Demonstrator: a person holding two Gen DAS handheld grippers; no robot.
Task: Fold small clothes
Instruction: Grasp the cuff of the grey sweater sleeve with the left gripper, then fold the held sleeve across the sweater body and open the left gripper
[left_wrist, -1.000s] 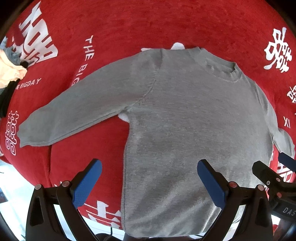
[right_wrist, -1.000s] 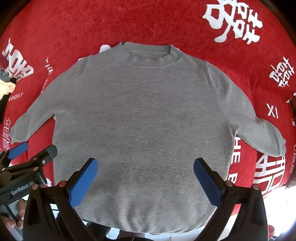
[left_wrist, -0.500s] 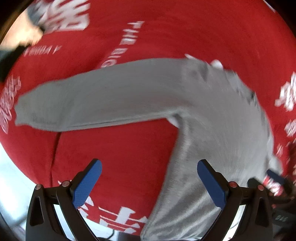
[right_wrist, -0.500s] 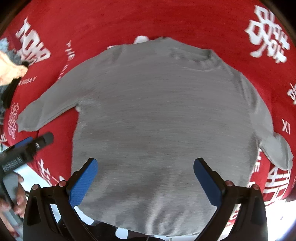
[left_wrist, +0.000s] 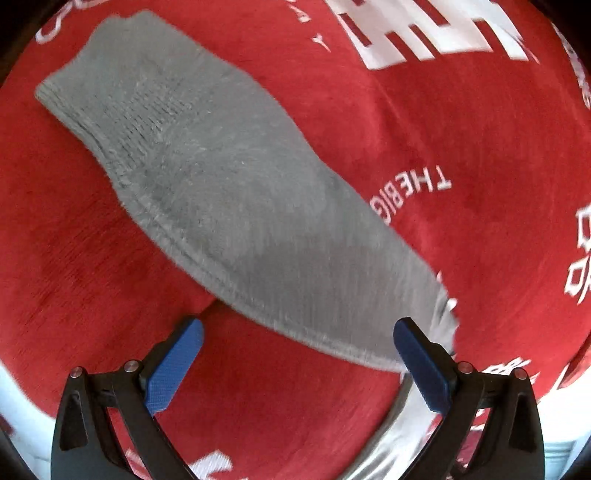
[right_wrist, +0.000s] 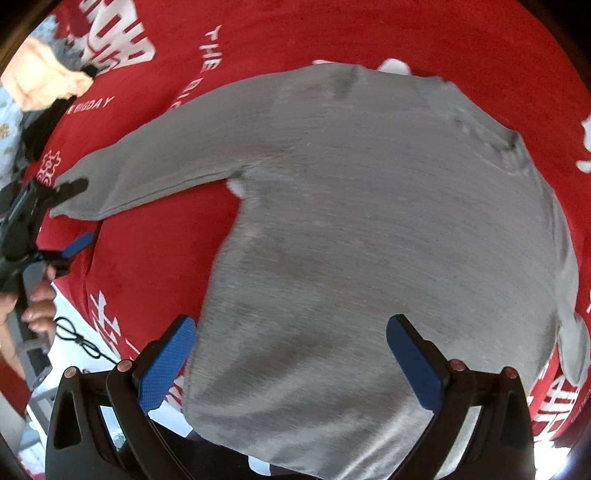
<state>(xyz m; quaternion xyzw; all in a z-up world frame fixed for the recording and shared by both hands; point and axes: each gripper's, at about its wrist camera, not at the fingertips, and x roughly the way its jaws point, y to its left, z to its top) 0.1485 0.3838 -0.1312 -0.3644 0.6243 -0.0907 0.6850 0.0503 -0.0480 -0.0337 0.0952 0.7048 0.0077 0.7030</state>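
Note:
A small grey knit sweater (right_wrist: 369, 221) lies flat, front up, on a red cloth with white lettering (right_wrist: 314, 33). Its left sleeve (left_wrist: 221, 192) stretches out to the side, the ribbed cuff at the upper left of the left wrist view. My left gripper (left_wrist: 295, 365) is open, low over the sleeve near the cuff end, nothing between its blue pads. It also shows in the right wrist view as the left gripper (right_wrist: 70, 218), held in a hand by the cuff. My right gripper (right_wrist: 291, 362) hangs open above the sweater's lower hem.
A peach and dark pile of clothes (right_wrist: 44, 85) lies at the far left of the red cloth. A black cord (right_wrist: 77, 339) trails off the cloth's near left edge. The right sleeve (right_wrist: 569, 332) lies bent along the body's right side.
My left gripper has swung left and down from the sweater's body to the left sleeve's cuff end. My right gripper has drifted left, so the sweater sits more to the right in its view.

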